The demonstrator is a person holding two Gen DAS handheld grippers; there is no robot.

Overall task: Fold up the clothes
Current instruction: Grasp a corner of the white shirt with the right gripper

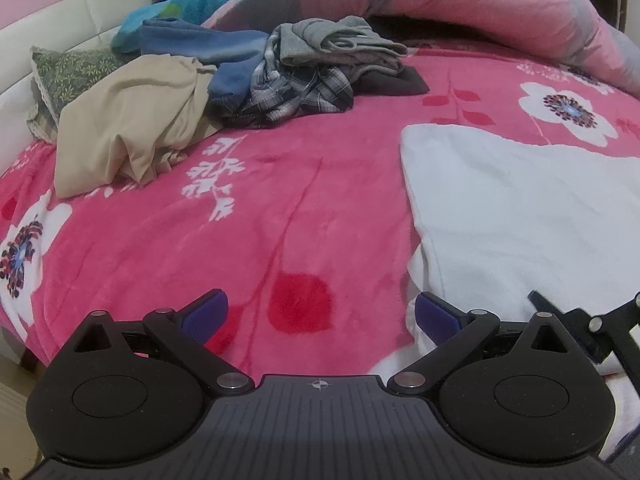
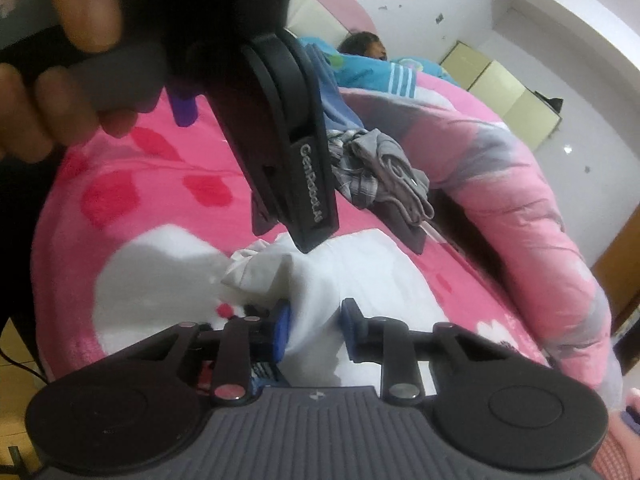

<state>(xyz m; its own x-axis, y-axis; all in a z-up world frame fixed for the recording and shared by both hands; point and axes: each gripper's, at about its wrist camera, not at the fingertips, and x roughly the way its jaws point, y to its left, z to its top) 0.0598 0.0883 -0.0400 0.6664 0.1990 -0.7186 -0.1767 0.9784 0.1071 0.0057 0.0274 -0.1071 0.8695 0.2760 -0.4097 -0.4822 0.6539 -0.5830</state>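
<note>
One white garment [image 1: 520, 208] lay flat on the pink floral blanket [image 1: 280, 208] covering the bed. The right gripper [image 2: 314, 330] had its blue pads narrowed around a raised fold of that white cloth, though a firm pinch could not be told. The left gripper [image 1: 320, 314] hovered beside the garment's edge, jaws wide apart and empty. Farther back sat a heap of unfolded clothes [image 1: 304, 76] and a beige garment [image 1: 132, 124].

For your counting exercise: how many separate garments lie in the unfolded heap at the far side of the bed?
4 visible: a beige garment at the left, a blue one behind it, a checked shirt in the middle, a grey one on top. More may be hidden underneath.
</note>
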